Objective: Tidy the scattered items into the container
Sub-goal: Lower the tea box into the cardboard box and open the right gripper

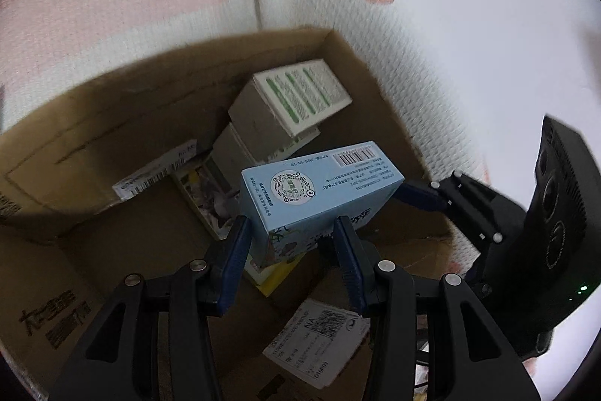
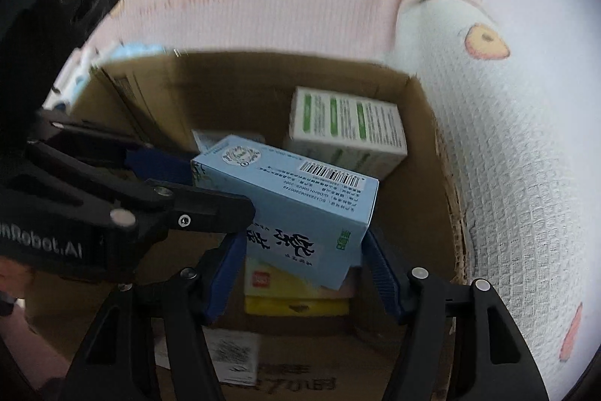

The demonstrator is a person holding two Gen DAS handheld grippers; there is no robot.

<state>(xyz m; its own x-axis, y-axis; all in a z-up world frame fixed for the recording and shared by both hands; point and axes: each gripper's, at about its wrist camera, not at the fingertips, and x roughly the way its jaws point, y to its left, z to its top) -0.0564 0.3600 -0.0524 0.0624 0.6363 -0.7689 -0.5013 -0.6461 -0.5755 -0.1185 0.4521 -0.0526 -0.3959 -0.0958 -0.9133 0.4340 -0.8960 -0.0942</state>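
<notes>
Blue carton (image 1: 319, 194): tilted above the cardboard box (image 1: 94, 108); long axis running near-left to far-right; barcode end farthest
Left gripper (image 1: 293, 235): clamped on its near end
Right gripper (image 2: 304, 250): jaws flanking it; contact unclear

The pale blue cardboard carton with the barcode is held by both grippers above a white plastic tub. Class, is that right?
Not quite: the pale blue cardboard carton hangs over a brown cardboard box, not a plastic tub. The left wrist view shows left gripper and right gripper on it.
</notes>
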